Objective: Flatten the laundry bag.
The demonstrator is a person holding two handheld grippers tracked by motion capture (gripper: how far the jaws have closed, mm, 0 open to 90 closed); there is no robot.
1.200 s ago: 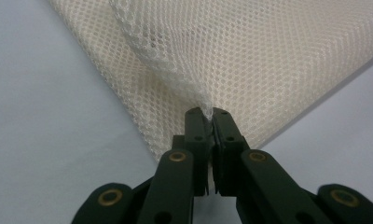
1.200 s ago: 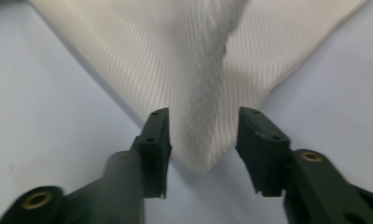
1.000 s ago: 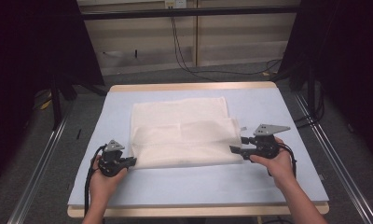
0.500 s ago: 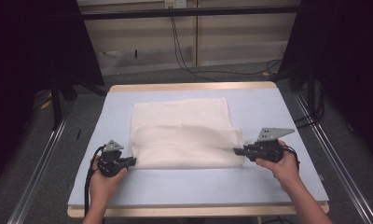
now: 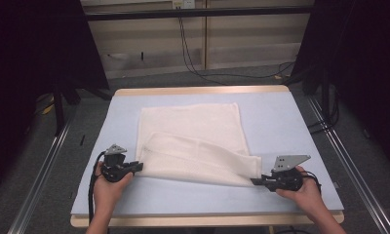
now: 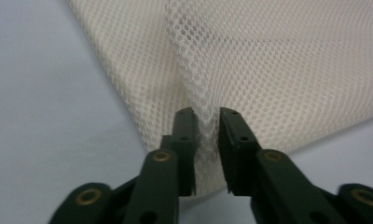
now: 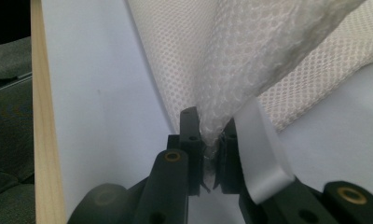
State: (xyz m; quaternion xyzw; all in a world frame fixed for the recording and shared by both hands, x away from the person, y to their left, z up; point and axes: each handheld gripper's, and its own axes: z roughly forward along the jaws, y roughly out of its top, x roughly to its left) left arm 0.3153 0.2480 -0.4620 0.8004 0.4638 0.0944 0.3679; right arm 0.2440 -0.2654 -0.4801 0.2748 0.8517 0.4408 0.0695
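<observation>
A cream mesh cloth (image 5: 190, 131) lies folded on the light blue table (image 5: 281, 117). My left gripper (image 5: 138, 167) sits at the cloth's near left corner. In the left gripper view its jaws (image 6: 207, 116) have just been opening; a fold of the mesh (image 6: 278, 70) still stands loosely in the narrow gap. My right gripper (image 5: 254, 181) is low at the near right, and its jaws have just been closing. In the right gripper view it (image 7: 209, 123) is shut on a bunched corner of the cloth (image 7: 250, 51), which stretches up and away from it.
A pale flat strip (image 7: 261, 154) hangs beside the right jaw. The table's wooden edge (image 5: 203, 90) runs along the far side. Metal rails (image 5: 42, 170) flank the table on the floor, and cables (image 5: 193, 53) hang at the back wall.
My right hand has moved outward to the right and down toward the near edge, drawing the cloth's upper layer out with it. The left hand has stayed put.
</observation>
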